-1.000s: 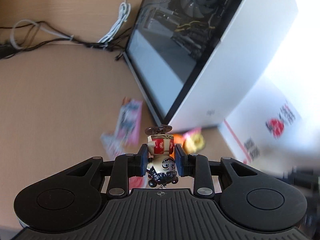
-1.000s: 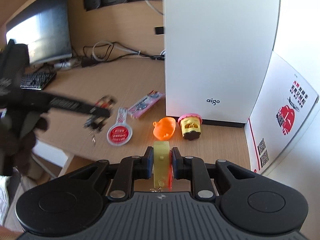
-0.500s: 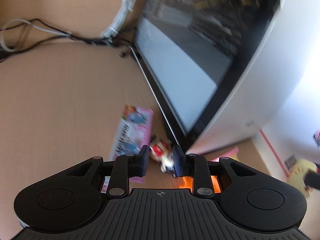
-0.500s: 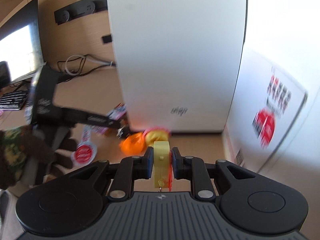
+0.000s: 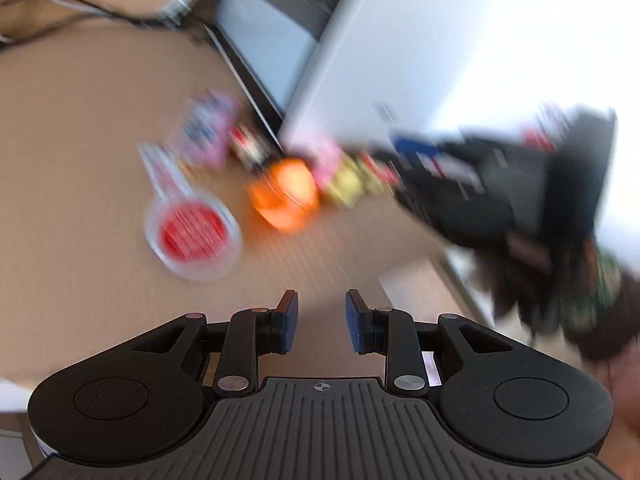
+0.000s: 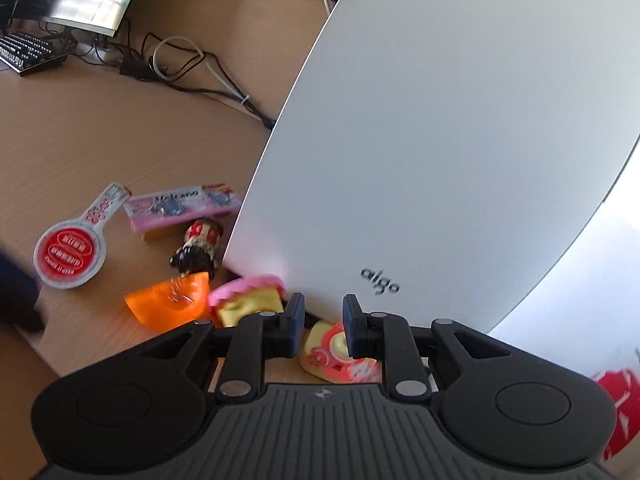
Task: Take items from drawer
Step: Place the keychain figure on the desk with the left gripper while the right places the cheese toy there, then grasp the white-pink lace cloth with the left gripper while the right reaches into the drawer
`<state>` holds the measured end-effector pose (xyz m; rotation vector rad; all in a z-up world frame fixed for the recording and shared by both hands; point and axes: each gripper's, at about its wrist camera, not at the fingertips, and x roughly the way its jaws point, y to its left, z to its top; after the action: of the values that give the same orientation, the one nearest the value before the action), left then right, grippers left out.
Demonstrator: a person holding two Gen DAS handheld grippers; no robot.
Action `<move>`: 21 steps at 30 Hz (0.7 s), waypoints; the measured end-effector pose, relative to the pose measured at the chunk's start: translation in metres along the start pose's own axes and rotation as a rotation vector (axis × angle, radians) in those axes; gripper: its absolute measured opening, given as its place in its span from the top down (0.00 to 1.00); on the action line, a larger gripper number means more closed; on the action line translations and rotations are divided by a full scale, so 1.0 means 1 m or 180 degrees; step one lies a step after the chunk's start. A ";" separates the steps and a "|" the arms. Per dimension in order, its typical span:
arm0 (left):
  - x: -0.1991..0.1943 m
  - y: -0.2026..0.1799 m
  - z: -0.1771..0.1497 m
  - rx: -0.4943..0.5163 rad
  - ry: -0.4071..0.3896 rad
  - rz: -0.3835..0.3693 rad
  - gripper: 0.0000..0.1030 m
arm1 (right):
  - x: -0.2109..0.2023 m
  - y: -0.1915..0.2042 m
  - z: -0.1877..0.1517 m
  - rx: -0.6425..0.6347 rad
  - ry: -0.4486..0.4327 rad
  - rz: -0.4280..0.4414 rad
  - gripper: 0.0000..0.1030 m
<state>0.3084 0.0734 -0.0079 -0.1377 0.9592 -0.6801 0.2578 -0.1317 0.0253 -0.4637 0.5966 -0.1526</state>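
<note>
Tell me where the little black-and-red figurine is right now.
In the right wrist view the figurine lies on its side on the desk, left of centre, against the white computer case, between the pink packet and the orange piece.

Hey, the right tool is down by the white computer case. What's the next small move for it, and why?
Probably lift the right tool straight up and back from the desk. Its pads stand apart with nothing gripped, and the yellow and red toy lies on the desk just below them, close to the white computer case. Rising first should avoid knocking the toy.
</note>
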 end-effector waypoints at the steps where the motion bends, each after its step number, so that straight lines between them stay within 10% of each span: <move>1: 0.004 -0.004 -0.005 0.0067 0.0089 -0.0057 0.72 | -0.002 -0.001 -0.002 0.0016 0.0029 0.0013 0.82; 12: 0.057 -0.035 -0.047 0.0634 0.1052 -0.0338 0.72 | -0.049 -0.045 -0.029 0.1370 0.0748 0.0689 0.77; 21: 0.091 -0.064 -0.045 0.0737 0.1044 -0.0566 0.72 | -0.108 -0.045 -0.074 0.1421 0.1190 0.0488 0.77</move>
<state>0.2776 -0.0222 -0.0731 0.0979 1.1818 -0.9930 0.1269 -0.1703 0.0468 0.0487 0.9339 -0.2219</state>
